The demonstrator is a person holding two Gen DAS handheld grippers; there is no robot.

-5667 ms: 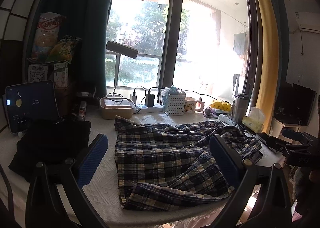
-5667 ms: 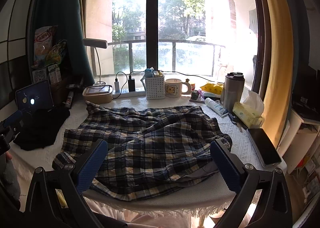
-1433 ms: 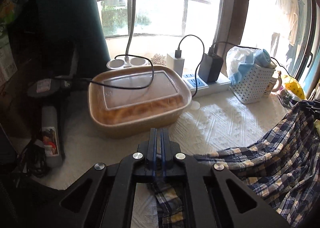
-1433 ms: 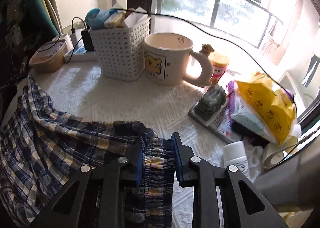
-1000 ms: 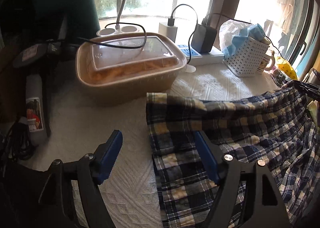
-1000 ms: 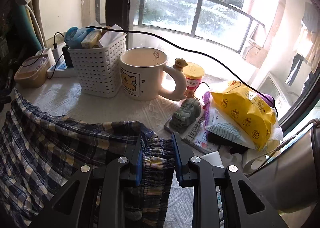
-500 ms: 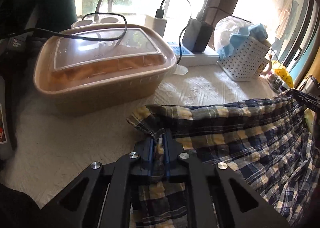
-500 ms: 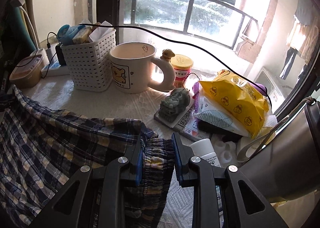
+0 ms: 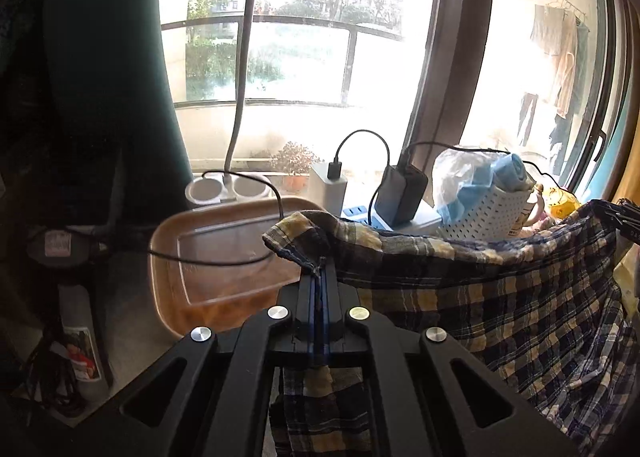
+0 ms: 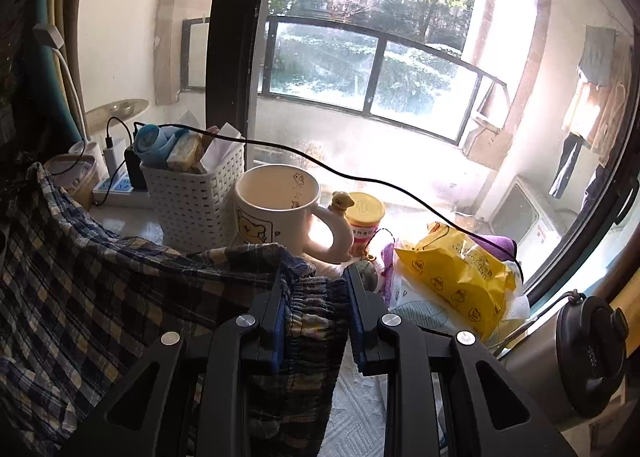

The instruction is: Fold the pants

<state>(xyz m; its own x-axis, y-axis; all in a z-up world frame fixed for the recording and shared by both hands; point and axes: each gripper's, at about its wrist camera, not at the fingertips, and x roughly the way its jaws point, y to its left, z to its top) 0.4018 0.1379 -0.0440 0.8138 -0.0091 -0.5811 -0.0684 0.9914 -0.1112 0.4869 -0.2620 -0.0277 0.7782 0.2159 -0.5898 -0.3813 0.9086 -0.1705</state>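
Lifting the pants off the table

Your left gripper (image 9: 320, 277) pinches one corner of the plaid pants (image 9: 500, 297); your right gripper (image 10: 316, 297) clamps the gathered waistband. Since half a second ago the cloth has risen, its edge stretched 9 to 3 o'clock. At 10 o'clock, the lidded tub (image 9: 216, 261) holds orange food; the white basket (image 10: 192, 193) holds blue cloth and packets

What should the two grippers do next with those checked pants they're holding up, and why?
Probably carry the plaid pants toward the person and lay them flat. The left gripper pinches one corner and the right gripper clamps the bunched waistband, so the cloth hangs between them, close to the mug and white basket.
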